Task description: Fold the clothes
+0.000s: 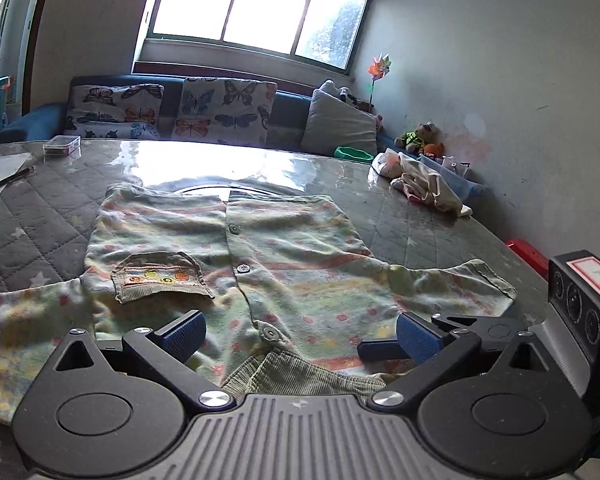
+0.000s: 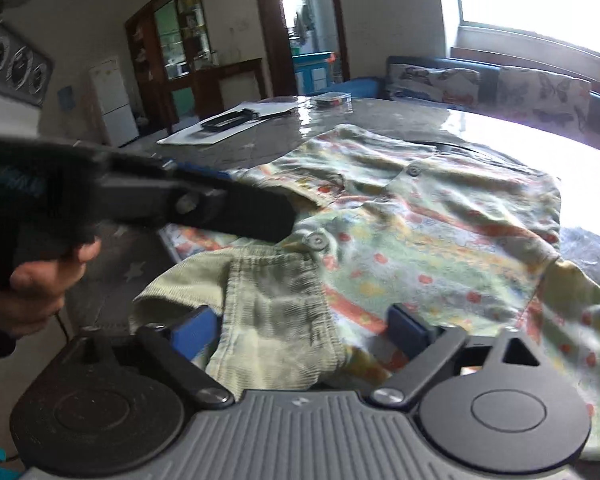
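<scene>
Left gripper [image 1: 300, 334] — jaws spread wide, blue pads [image 1: 186, 334] either side of the shirt's neck end, nothing held.

Right gripper [image 2: 300, 328] — jaws likewise parted, straddling the corduroy collar [image 2: 276, 320] without closing on it. In the left view its black fingers show at the right, beside the left gripper's right pad, over the shirt's near right part.

Hand [image 2: 40, 284] — seen from the right wrist, wrapped round the left gripper's handle at the left edge (image blurred there).

Shirt [image 1: 260, 264] — small, pale green with orange and yellow print; laid flat on the table, front up, collar nearest the cameras, hem farthest. Both sleeves spread sideways. Buttons [image 1: 242, 268] run down the closed placket; a corduroy pocket [image 1: 162, 278] sits left of it in the left view.

Table [image 1: 32, 224] — grey quilted cover with stars under a glossy clear sheet.

Cloth pile [image 1: 428, 186] — crumpled pale garments at the far right of the table, well apart from the shirt.

Clear box [image 1: 62, 146] — far left of the table; papers [image 2: 228, 124] near it.

Sofa [image 1: 288, 114] — beyond the table, with butterfly cushions [image 1: 222, 110] and one grey cushion [image 1: 340, 124].

Pinwheel [image 1: 379, 67] — by the wall.

Window [image 1: 260, 8] — bright, behind the sofa.
</scene>
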